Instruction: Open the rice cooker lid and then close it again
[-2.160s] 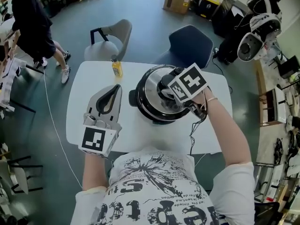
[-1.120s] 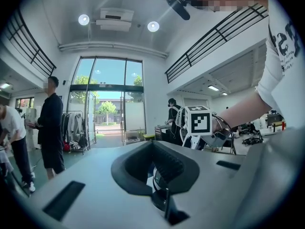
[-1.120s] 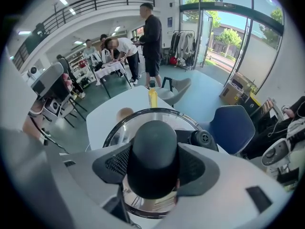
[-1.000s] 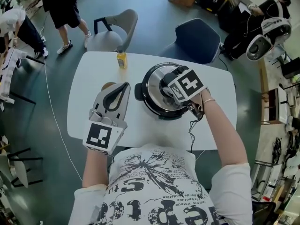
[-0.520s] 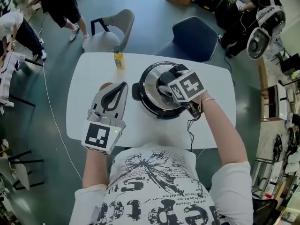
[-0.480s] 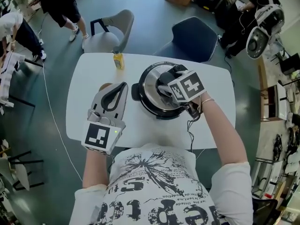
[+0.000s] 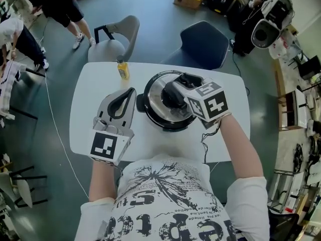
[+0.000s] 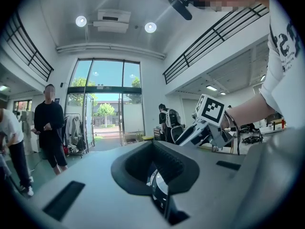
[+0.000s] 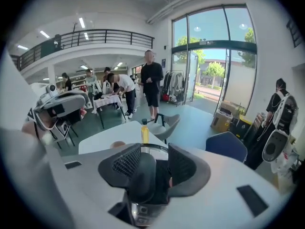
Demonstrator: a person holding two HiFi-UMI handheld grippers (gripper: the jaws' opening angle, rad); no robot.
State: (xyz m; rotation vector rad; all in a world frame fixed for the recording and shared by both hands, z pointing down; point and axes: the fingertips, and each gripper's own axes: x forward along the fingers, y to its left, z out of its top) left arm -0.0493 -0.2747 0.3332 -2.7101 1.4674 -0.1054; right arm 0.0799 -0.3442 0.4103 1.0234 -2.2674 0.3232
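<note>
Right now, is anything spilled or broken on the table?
Nothing stands out. The rice cooker sits upright on the white table, the yellow bottle stands upright, and nothing is spilled. The right gripper has its jaws closing on the lid handle.

Your table: rice cooker at frame centre.
Bottle sits upper left of it; left chair and right chair stand behind the table.

Head view steeply above table, gripper views close along jaws, sharing rice cooker

right gripper higher (closing on handle)
</note>
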